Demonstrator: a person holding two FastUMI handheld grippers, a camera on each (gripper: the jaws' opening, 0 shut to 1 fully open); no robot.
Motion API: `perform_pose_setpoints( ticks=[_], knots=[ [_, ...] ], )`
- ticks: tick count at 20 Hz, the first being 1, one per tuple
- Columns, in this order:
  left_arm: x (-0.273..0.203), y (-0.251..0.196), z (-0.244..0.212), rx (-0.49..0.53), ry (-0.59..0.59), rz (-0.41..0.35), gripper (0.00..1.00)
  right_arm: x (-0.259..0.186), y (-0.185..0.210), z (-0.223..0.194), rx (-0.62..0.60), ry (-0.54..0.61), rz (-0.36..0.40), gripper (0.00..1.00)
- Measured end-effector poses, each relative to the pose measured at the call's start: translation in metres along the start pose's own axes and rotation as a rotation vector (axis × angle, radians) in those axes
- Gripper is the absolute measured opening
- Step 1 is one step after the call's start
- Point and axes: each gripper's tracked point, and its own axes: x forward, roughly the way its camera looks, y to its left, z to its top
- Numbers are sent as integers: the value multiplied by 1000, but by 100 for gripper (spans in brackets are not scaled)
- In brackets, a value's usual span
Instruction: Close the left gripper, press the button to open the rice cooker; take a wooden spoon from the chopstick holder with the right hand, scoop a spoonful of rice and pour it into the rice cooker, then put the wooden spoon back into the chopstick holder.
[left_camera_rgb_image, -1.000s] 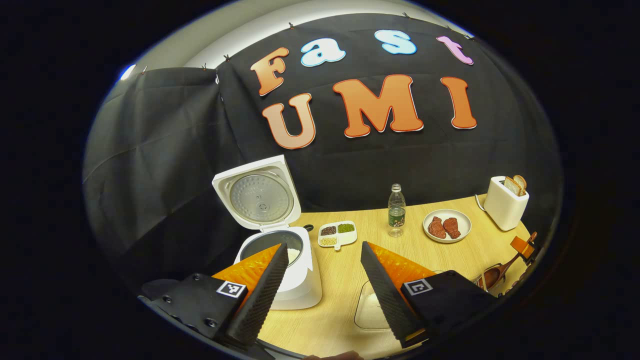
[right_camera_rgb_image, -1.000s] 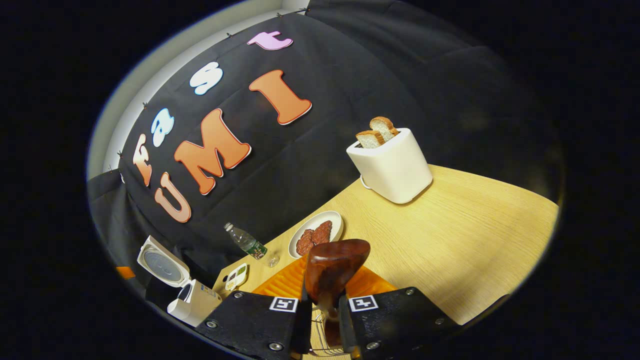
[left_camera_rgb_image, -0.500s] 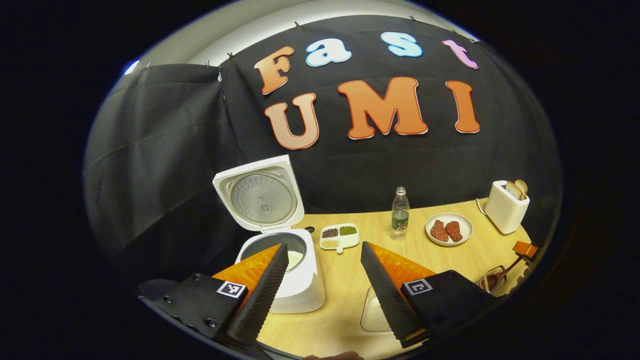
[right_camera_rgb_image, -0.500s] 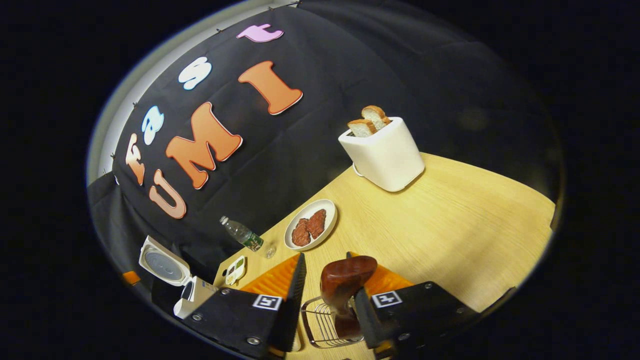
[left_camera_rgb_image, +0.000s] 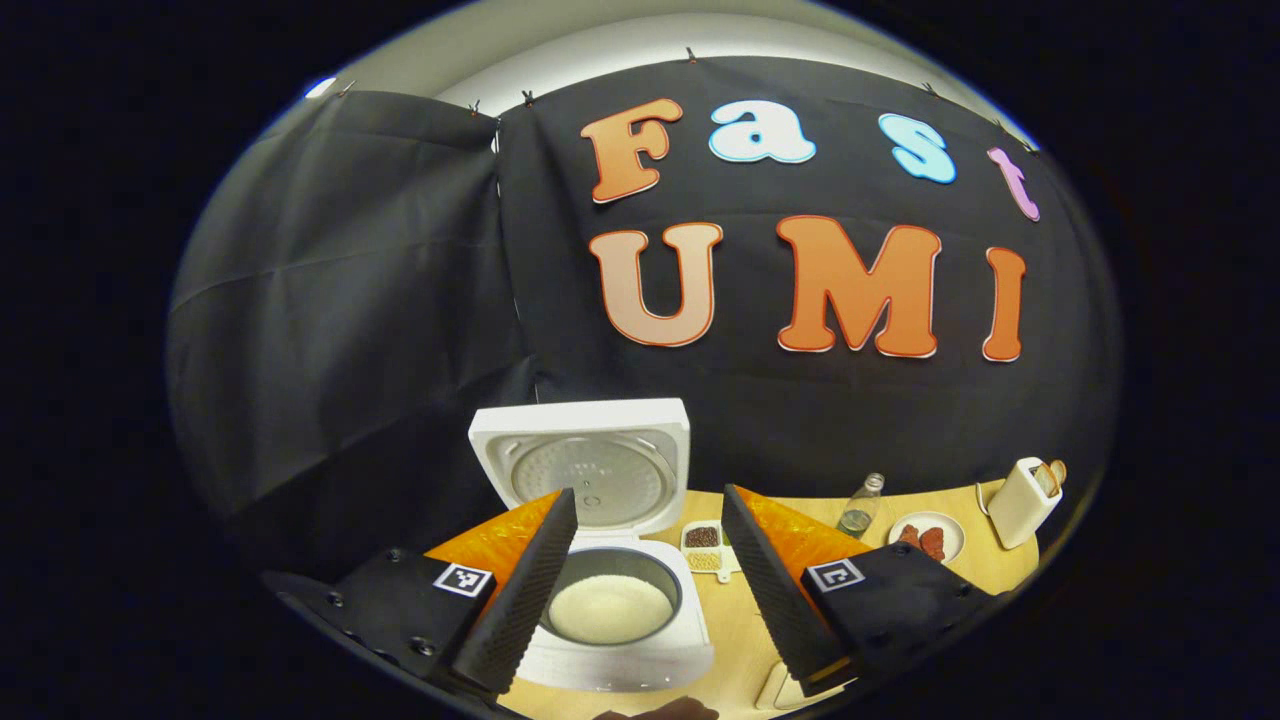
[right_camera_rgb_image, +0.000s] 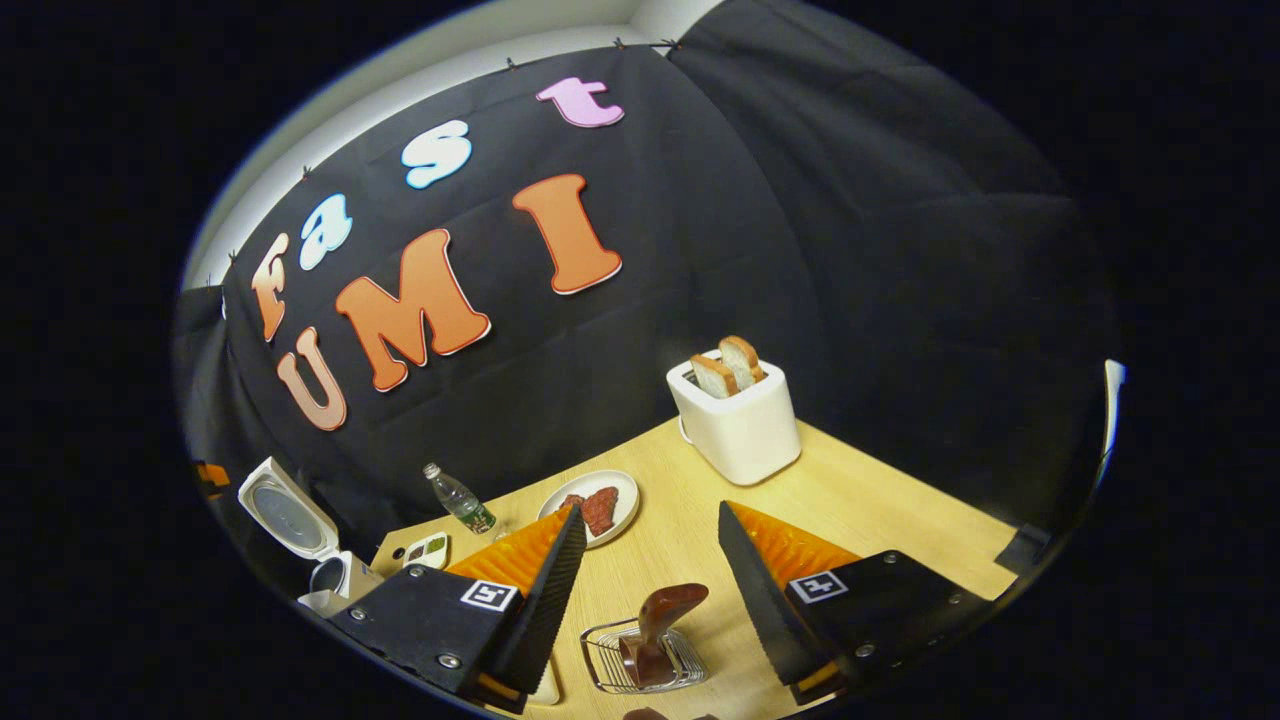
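right gripper (right_camera_rgb_image: 645, 575) was spread wide, empty, above holder (right_camera_rgb_image: 640, 660) near desk's front edge | spoon (right_camera_rgb_image: 660, 625) stood in holder, bowl up, long axis near upright, just below between fingers | left gripper (left_camera_rgb_image: 645, 565) apart over open cooker (left_camera_rgb_image: 610, 610), rice inside

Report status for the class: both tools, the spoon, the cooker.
Left tool open, right tool open. Wooden spoon stands in wire chopstick holder, free of the fingers. Rice cooker lid up, rice inside. Nothing obstructing.
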Motion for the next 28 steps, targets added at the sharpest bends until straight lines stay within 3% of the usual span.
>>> perform_pose_setpoints(
  ticks=[5,7,9,11,12,14,15,18,20,21,23,28],
  knots=[
    [92,44,43,-10,-6,12,98,-35,32,39,-53,-87,-15,85],
    [132,48,46,-38,22,-19,98,-47,41,46,-53,-114,-31,85],
    [167,52,32,-58,89,-29,92,-60,45,47,-65,-130,-54,85],
    [191,53,20,-60,156,-38,97,-71,45,43,-90,-126,-78,85],
    [197,56,11,-57,204,-25,92,-75,44,43,-97,-123,-85,85],
    [206,69,7,-50,269,36,97,-78,46,43,-88,-114,-93,85],
    [202,69,4,-38,305,34,92,-79,48,41,-78,-111,-86,85],
    [184,57,-17,-32,473,-14,97,-69,61,38,-66,-97,-46,85],
    [159,45,-49,-81,632,-32,98,-60,72,38,-69,-86,-7,85],
    [143,43,-72,-98,699,-19,93,-57,79,38,-74,-80,17,85],
    [114,43,-96,-113,754,-10,94,-50,87,36,-87,-72,48,85],
    [62,36,-187,-40,930,-4,91,-39,93,23,-94,-24,107,85]
  ],
)
